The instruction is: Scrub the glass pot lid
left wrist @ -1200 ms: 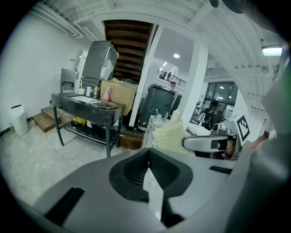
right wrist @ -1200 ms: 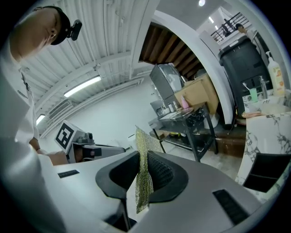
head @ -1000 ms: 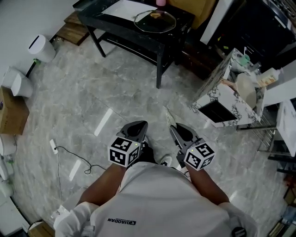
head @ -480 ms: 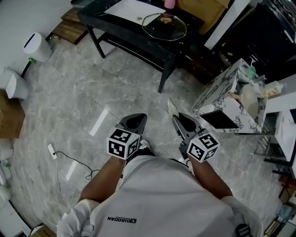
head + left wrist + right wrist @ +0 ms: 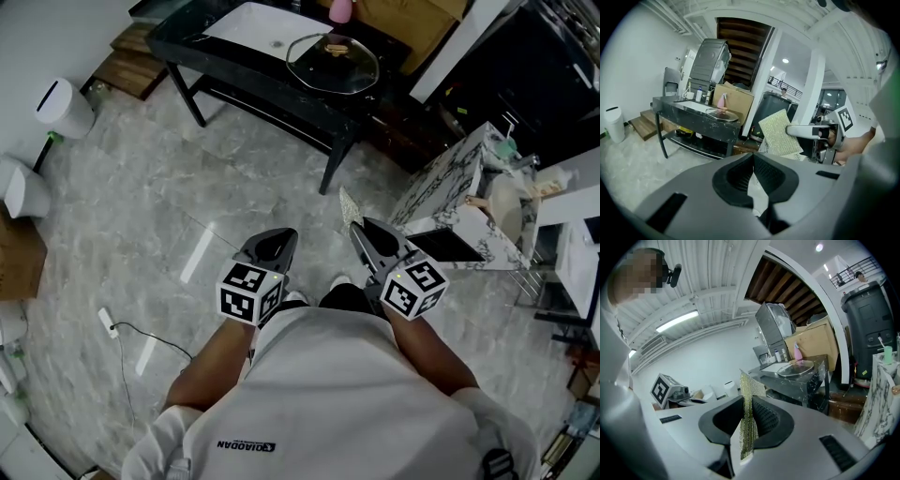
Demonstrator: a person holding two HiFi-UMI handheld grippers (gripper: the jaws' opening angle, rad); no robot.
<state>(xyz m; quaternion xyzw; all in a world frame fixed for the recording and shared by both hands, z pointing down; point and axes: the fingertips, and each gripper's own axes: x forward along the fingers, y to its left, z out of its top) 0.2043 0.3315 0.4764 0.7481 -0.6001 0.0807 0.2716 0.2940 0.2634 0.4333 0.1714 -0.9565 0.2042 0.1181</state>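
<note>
Now, lid (image 5: 333,64): flat on table (image 5: 234,58), well apart from both grippers.
Left gripper (image 5: 277,240): jaws pressed together, nothing between.
Right gripper (image 5: 364,234): pinching pad (image 5: 349,208), edge-up.
Bottle (image 5: 339,8): pink, apparently just behind lid; contents unreadable.

Grey marbled floor tiles (image 5: 141,206), glossy, with pale streaks of reflected light. Far ahead, a black table (image 5: 246,67) with a lower shelf, close to a white wall (image 5: 37,28); a wooden step (image 5: 131,66) at its left end, a brown cardboard box (image 5: 412,14) behind. Far left, a white bin (image 5: 64,105); nearer on the left, another carton (image 5: 19,253) and a white power strip (image 5: 105,320) with a thin cable. On the right, a marble-patterned cabinet (image 5: 441,183). Overhead, tube lights (image 5: 677,320) on a white ribbed ceiling, and the dark wooden underside of a stair (image 5: 740,44).
</note>
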